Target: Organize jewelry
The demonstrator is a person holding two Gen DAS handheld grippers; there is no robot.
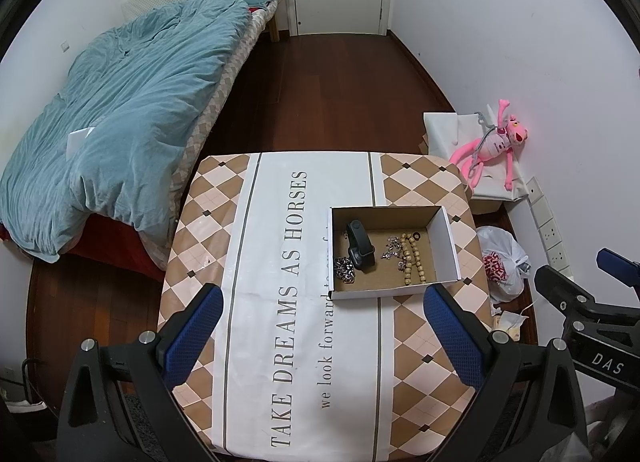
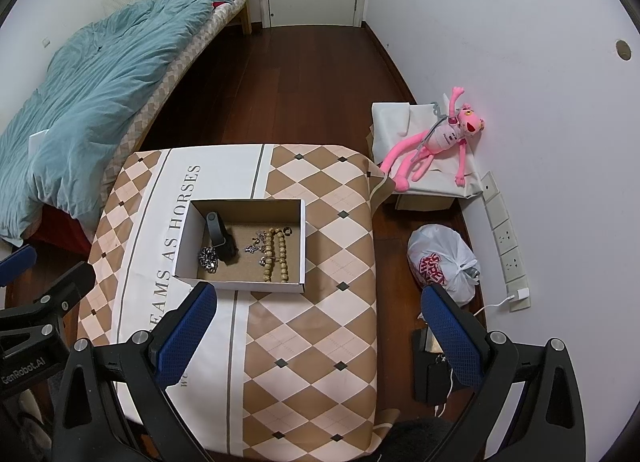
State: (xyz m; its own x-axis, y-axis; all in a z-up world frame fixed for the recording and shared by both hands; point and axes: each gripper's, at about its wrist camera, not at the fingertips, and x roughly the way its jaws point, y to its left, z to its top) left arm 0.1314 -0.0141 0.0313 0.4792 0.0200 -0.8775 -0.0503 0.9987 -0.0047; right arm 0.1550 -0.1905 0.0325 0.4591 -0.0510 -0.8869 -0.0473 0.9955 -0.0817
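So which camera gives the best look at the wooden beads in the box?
The right wrist view: the beads lie nearer the frame's middle, both strands clear inside the box. The left wrist view shows the beads too, but off to the side, by the right finger.

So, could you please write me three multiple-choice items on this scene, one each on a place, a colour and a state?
1. Where does the black smartwatch lie?
A. On the bed
B. Inside the cardboard box
C. On the tablecloth beside the box

2. What colour is the plush toy by the wall?
A. Pink
B. Green
C. Yellow

3. How do the left gripper and the right gripper stand?
A. Both shut on jewelry
B. One holds the wooden bead strand
C. Both open and empty

Answers: 1 B, the watch rests on the box floor between the chain bracelet and the beads. 2 A, the toy is bright pink in both views. 3 C, each view shows blue pads wide apart with nothing between them, short of the box.
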